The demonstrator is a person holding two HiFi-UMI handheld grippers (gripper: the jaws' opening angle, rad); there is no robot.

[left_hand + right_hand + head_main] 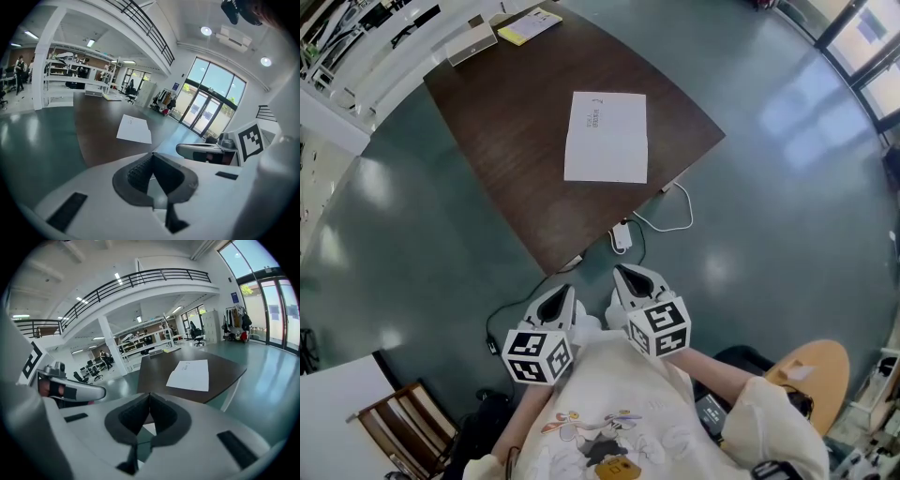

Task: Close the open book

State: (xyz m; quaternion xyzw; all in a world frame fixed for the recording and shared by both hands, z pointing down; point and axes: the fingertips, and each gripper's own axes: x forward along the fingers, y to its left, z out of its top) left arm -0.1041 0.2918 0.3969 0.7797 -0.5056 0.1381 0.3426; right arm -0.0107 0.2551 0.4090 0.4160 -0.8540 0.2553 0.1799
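The book [606,137] lies flat near the middle of the dark desk [516,141], a white face up with a little print near its far edge. Whether it is open or closed cannot be told.

From the book, a yellow pad [530,25] and a pale box [472,42] sit at about 11 o'clock on the desk's far corner, well apart from it. At 6 o'clock, just off the desk's near edge, a white adapter [622,234] with its cable lies on the green floor [769,187].

Further out at 6 o'clock, both tools are held side by side over the floor, close to the person's chest. They are short of the desk and well apart from the book, which lies at their 12 o'clock. The left tool [152,161] has its jaws together with nothing between them. The right tool [149,399] is the same, jaws pressed together and empty.

A wooden chair [403,427] stands at the person's 8 o'clock.
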